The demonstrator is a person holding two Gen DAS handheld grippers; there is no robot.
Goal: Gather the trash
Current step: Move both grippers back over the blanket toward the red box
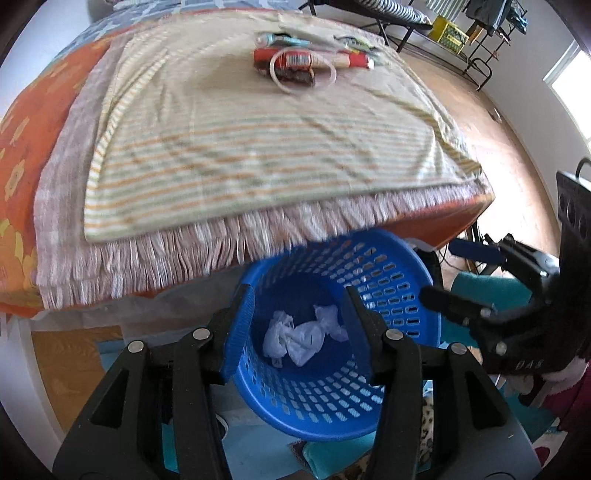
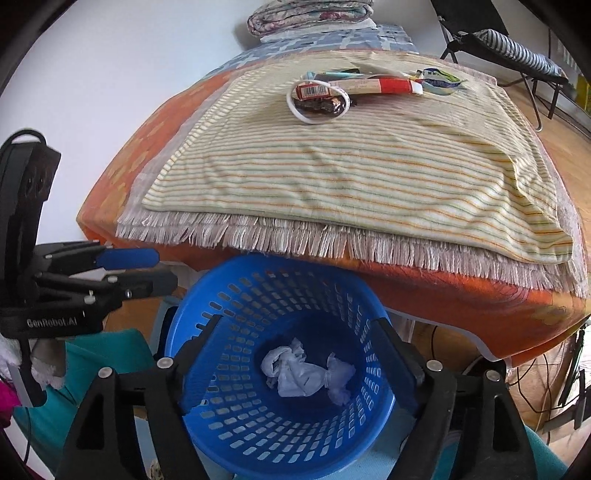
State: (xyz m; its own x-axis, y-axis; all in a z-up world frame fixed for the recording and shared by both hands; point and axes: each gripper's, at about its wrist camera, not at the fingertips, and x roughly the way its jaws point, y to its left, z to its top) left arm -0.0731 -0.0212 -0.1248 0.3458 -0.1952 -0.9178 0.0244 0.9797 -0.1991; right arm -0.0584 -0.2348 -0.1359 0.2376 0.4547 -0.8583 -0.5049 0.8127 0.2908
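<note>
A blue slotted basket (image 1: 391, 288) (image 2: 236, 310) stands below the table's front edge with crumpled white paper (image 1: 299, 339) (image 2: 303, 373) at its bottom. My left gripper (image 1: 299, 328) is open and empty above the basket mouth; it also shows in the right wrist view (image 2: 159, 269). My right gripper (image 2: 295, 365) is open and empty over the basket; it also shows in the left wrist view (image 1: 439, 273). At the table's far side lie a red wrapper (image 1: 291, 59) (image 2: 314, 89), a dark wrapper (image 1: 295, 75) (image 2: 321, 105), a white ring (image 1: 275, 79) (image 2: 299, 114) and a red-and-cream tube (image 1: 351, 59) (image 2: 380, 85).
A striped cloth (image 1: 240, 140) (image 2: 351, 173) over a fringed mat (image 2: 295, 243) covers the orange table (image 2: 461, 295). Colourful wrappers (image 2: 439, 79) lie at the far edge. Folded bedding (image 2: 306, 14) sits behind. A folding chair (image 2: 509, 48) and rack (image 1: 454, 33) stand on the wooden floor at right.
</note>
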